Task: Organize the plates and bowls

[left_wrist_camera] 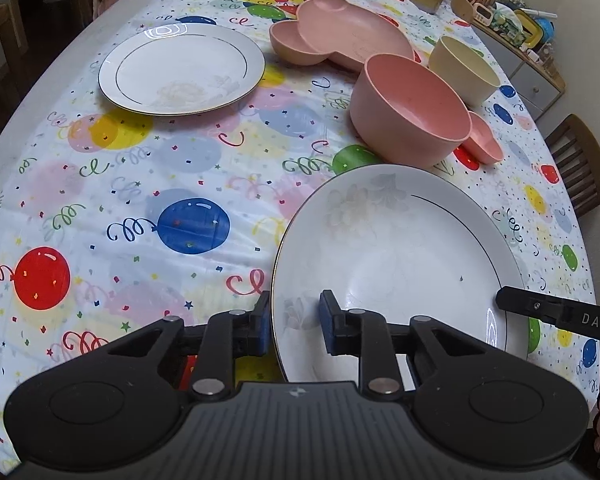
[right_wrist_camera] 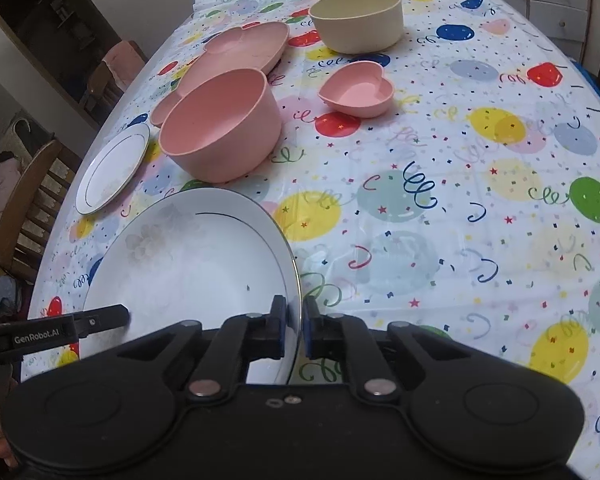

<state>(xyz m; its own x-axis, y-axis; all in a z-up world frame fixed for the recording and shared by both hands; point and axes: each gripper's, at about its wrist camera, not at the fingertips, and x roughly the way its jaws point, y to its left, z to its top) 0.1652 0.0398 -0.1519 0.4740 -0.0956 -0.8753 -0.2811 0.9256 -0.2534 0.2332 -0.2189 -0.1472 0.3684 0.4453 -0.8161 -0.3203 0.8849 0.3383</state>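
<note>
Landmark: the large white plate (left_wrist_camera: 400, 264) near you, on the balloon tablecloth (left_wrist_camera: 140, 200); all places below are told from this plate.
Large white plate, content: you see nothing in it except one small dark speck; it has a thin dark ring line and a pale flower print.
Left gripper (left_wrist_camera: 294, 322): you have it at the left rim of the large white plate, one pad outside the rim and one pad inside; a gap shows between the inner pad and the rim, so you cannot tell if the grip is already firm.
Right gripper (right_wrist_camera: 296, 330): you have it clenched on the right rim of the large white plate, with the thin edge between both pads.
Pink bowl (left_wrist_camera: 410, 106): it stands upright just beyond the far rim of the plate; the inside shows only its bare pink bottom.
Heart-shaped pink dish (right_wrist_camera: 356, 94): beyond the plate, to the right of the pink bowl; the inside looks bare.
Cream bowl (right_wrist_camera: 356, 18): farther than the pink bowl, well apart from the plate; you cannot see its bottom.
Pink divided tray (left_wrist_camera: 344, 28): behind the pink bowl, with round ear compartments; the compartments you can see hold nothing.
Small white plate (left_wrist_camera: 182, 68): far to the left of the large plate, flat on the cloth, with only a faint print.
</note>
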